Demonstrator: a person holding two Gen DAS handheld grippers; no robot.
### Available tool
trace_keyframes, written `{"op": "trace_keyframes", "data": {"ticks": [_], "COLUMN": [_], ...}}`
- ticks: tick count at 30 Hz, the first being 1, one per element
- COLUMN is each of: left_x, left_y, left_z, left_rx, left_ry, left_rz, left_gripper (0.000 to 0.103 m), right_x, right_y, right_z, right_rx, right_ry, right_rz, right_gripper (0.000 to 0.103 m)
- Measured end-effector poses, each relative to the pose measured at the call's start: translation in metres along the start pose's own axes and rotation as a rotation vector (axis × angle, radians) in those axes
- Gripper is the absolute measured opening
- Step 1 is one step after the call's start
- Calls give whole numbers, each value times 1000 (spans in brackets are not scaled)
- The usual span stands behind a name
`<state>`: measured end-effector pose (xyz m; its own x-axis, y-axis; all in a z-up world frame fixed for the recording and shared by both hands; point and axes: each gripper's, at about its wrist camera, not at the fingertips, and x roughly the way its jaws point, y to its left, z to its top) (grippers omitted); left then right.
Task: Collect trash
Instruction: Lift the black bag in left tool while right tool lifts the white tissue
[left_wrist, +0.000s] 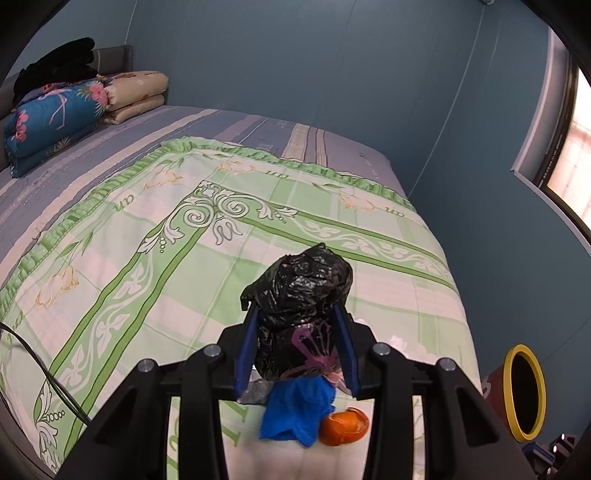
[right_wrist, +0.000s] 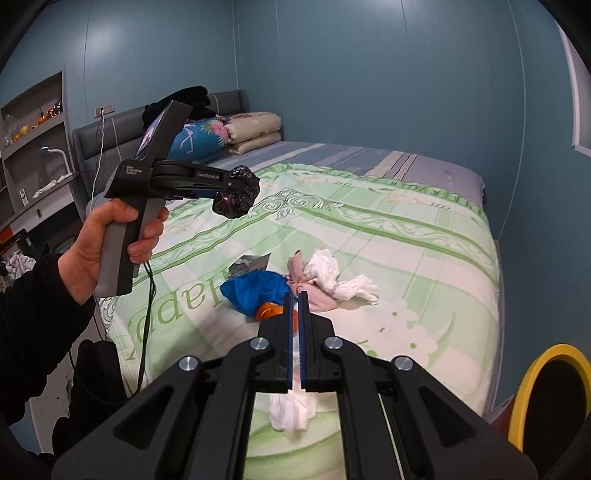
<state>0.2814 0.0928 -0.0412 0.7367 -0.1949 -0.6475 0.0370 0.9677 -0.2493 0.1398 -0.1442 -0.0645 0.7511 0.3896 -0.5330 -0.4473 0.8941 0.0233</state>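
My left gripper (left_wrist: 297, 310) is shut on a crumpled black plastic bag (left_wrist: 295, 291) and holds it up above the bed. The right wrist view shows that gripper (right_wrist: 236, 192), in a person's hand (right_wrist: 107, 243), at the left with the black bag (right_wrist: 238, 195). My right gripper (right_wrist: 297, 293) is shut on a white tissue (right_wrist: 291, 410), whose wad hangs below the pads. On the green quilt (right_wrist: 406, 258) lie a blue glove-like piece (right_wrist: 251, 291), an orange peel (right_wrist: 267, 310), a pink bag (right_wrist: 314, 295), white tissues (right_wrist: 332, 275) and a silver wrapper (right_wrist: 251, 264).
A yellow-rimmed bin (right_wrist: 546, 398) stands beside the bed at the lower right, also in the left wrist view as the bin (left_wrist: 524, 391). Folded quilts (left_wrist: 55, 118) are stacked at the headboard. Shelves (right_wrist: 33, 147) line the left wall. A black cable (right_wrist: 146, 314) hangs from the left gripper.
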Motion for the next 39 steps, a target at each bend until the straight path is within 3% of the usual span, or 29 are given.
{"op": "trace_keyframes", "data": {"ticks": [6, 13, 14, 17, 19, 26, 28, 29, 30, 39], "left_x": [-4, -2, -2, -2, -2, -3, -2, -2, -1, 4], "left_y": [-21, -32, -33, -30, -28, -13, -10, -8, -6, -7], "left_z": [-4, -8, -8, -10, -10, -11, -12, -12, -13, -14], "left_rx": [33, 48, 50, 51, 49, 31, 28, 26, 24, 27], "left_ry": [-2, 10, 11, 15, 16, 19, 20, 23, 25, 36], "left_rz": [-24, -45, -45, -42, -38, -27, -22, -20, -17, -12], "left_gripper": [36, 36, 36, 36, 36, 36, 36, 36, 36, 36], "right_x": [-5, 33, 41, 61, 74, 113, 121, 123, 124, 72], "right_y": [-14, -20, -18, -17, -17, -18, -19, -18, -18, -27], "right_z": [-9, -39, -43, -55, -61, -73, -78, -79, -80, -45], "right_rx": [21, 65, 60, 68, 67, 70, 70, 67, 63, 89], "right_ry": [25, 200, 233, 282, 319, 403, 427, 434, 433, 286], "right_rz": [-1, 56, 54, 58, 52, 23, 11, 10, 0, 29], "right_gripper": [1, 3, 8, 57, 50, 41, 35, 26, 16, 13]}}
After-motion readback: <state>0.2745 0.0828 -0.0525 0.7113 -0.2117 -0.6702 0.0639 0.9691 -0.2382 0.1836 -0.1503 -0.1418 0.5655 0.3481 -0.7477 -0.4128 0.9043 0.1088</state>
